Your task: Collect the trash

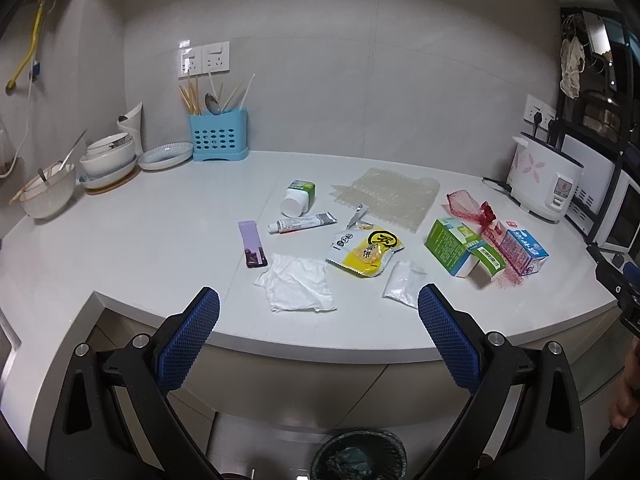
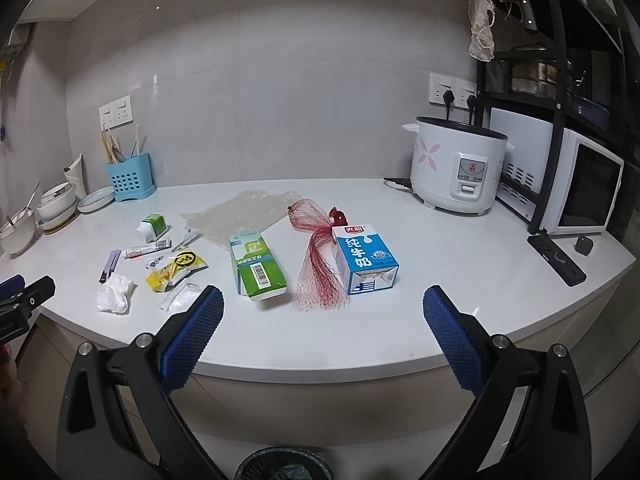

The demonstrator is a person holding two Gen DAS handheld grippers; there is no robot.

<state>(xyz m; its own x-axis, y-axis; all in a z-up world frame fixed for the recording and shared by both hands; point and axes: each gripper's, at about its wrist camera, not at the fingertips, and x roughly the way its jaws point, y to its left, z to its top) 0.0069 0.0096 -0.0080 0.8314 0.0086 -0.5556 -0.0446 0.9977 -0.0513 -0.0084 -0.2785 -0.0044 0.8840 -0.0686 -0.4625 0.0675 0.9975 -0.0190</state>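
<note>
Trash lies scattered on the white counter (image 1: pixel 160 240): a crumpled tissue (image 1: pixel 298 288), a yellow snack wrapper (image 1: pixel 366 252), a small clear bag (image 1: pixel 402 286), a purple packet (image 1: pixel 252 244), a tube (image 1: pixel 302 224), a pill bottle (image 1: pixel 298 198), bubble wrap (image 1: pixel 390 198), a green box (image 2: pixel 256 266), red netting (image 2: pixel 320 264) and a blue milk carton (image 2: pixel 366 258). My left gripper (image 1: pixel 319 303) hangs open before the counter edge, facing the tissue. My right gripper (image 2: pixel 323 300) is open too, held in front of the netting and carton. A mesh bin (image 1: pixel 360 456) stands on the floor below.
Bowls and plates (image 1: pixel 108 160) and a blue utensil holder (image 1: pixel 218 136) sit at the back left. A rice cooker (image 2: pixel 458 168), a microwave (image 2: pixel 588 192) and a black shelf rack stand at the right, with a black remote (image 2: pixel 556 258) near the counter's edge.
</note>
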